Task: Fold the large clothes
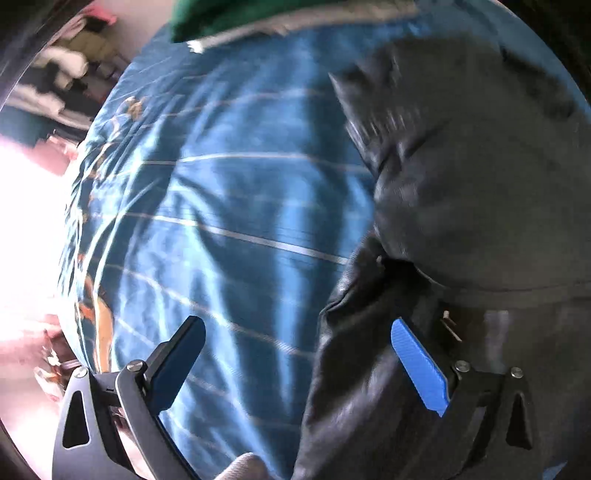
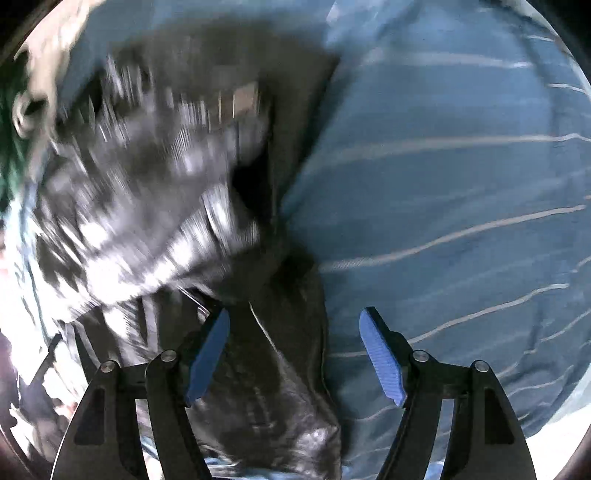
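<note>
Between right gripper [image 2: 295,354] open fingers: dark garment [image 2: 273,369] edge.

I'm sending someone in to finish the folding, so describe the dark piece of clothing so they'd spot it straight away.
Start from the bed, covered by a blue sheet crossed by thin pale lines. On it lies the dark garment, a bulky black and grey heap with a slight sheen. It is the only dark thing on that blue cloth; the green fabric sits off at the far edge.
</note>
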`<state>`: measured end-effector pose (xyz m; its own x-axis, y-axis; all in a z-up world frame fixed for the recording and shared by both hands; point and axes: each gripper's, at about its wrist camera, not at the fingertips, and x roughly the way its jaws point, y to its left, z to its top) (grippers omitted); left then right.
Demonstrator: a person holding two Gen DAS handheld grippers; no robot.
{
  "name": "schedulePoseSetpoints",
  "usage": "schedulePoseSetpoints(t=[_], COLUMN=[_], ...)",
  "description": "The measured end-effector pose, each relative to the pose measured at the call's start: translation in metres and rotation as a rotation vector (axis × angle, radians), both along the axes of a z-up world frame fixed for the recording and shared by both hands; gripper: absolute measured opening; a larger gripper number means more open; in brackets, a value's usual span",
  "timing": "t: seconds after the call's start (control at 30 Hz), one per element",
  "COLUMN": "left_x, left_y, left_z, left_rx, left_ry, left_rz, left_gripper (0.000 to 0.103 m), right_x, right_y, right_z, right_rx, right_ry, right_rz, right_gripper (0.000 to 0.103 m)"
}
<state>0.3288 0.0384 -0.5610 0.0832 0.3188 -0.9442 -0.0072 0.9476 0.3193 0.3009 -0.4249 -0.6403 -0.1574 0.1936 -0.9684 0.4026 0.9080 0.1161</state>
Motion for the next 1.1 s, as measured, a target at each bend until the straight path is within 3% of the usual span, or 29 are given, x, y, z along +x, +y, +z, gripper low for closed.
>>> schedulePoseSetpoints(t=[0.13,0.2,0.23,0.3,0.5,0.6,0.7,0.8,0.97,1.1], left_x=[0.033,0.048,0.052,0.060,0.093,0.101,0.097,0.094,0.075,0.062], left_y=[-0.009,-0.009,-0.009,-0.011,0.010,0.010,0.013,0.022,0.037,0.044], left_z=[-0.012,-0.016,-0.017,-0.014,-0.010,-0.015,-0.018,-0.015,0.025,0.064], left_rx=[0.104,0.103,0.109,0.133,0.124,0.130,0.125,0.101,0.057,0.022], left_ry=[-0.058,-0.059,-0.067,-0.099,-0.144,-0.126,-0.130,-0.109,-0.098,-0.149], left_rz=[0.014,0.037,0.033,0.004,-0.013,-0.045,-0.060,-0.041,0.009,0.056], left_gripper=[0.103,0.103,0.103,0.103,0.103,0.103,0.103,0.103,0.103,0.103], right_x=[0.006,0.012,0.015,0.020,0.027,0.021,0.016,0.022,0.018,0.013], right_y=[0.017,0.020,0.021,0.028,0.048,0.039,0.033,0.042,0.044,0.050], right_z=[-0.019,-0.015,-0.013,-0.011,0.003,-0.007,-0.013,-0.007,0.032,0.070], right_rx=[-0.072,-0.094,-0.080,-0.042,0.014,-0.081,-0.123,-0.166,-0.171,-0.170], right_ry=[0.011,-0.026,-0.050,-0.057,-0.085,-0.059,-0.038,-0.003,0.032,-0.037], right_rz=[0.006,-0.028,-0.053,-0.067,-0.034,-0.028,-0.075,-0.041,-0.059,-0.119], right_gripper=[0.075,0.073,0.061,0.056,0.056,0.055,0.056,0.055,0.056,0.057])
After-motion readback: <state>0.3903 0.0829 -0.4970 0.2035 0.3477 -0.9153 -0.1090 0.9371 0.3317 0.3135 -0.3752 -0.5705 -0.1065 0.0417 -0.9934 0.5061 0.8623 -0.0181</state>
